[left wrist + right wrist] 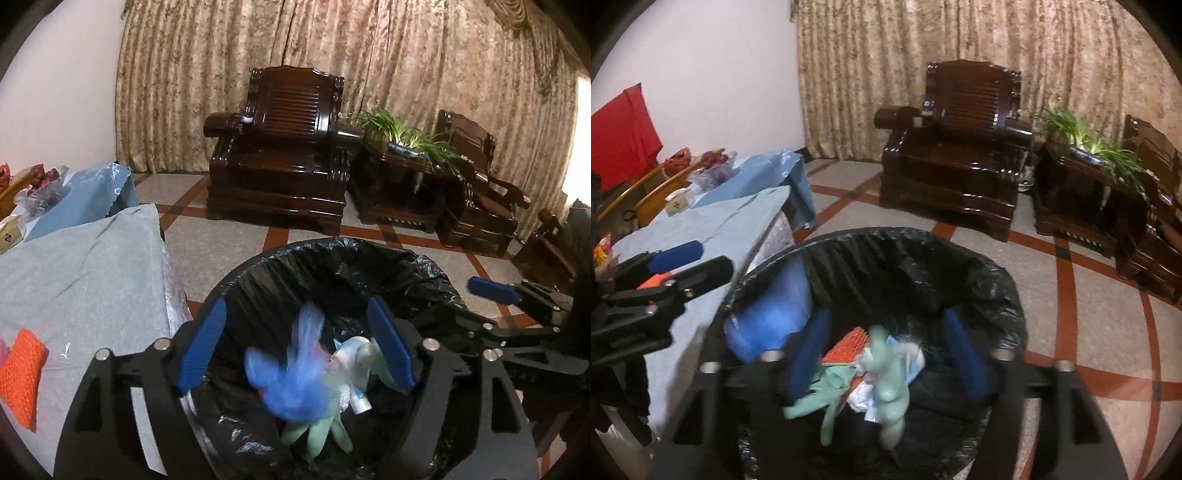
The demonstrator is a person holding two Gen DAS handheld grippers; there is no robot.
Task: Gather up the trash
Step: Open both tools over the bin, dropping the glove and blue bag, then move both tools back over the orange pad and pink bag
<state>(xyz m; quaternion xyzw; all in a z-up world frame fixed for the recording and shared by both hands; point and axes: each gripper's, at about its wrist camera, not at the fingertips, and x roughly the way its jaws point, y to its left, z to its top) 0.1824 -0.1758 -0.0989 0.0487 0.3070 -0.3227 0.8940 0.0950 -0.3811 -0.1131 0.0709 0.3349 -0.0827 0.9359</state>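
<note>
A bin lined with a black bag (369,258) (916,243) stands on the floor beside the table. Both grippers hover over its mouth. My left gripper (295,347) is open; a blurred blue plastic piece (295,376) is in mid-air between and below its fingers, over the trash. My right gripper (886,350) is open and empty; a pale green glove (890,384) hangs blurred below it. Inside the bin lie green gloves (321,435), white wrappers (351,365), an orange net (849,343) and blue plastic (768,325).
A table with a grey-blue cloth (81,280) (713,232) stands at the left, with an orange knitted piece (22,376) on it. Dark wooden armchairs (280,155) (960,147) and a plant stand (402,158) are behind, on a tiled floor.
</note>
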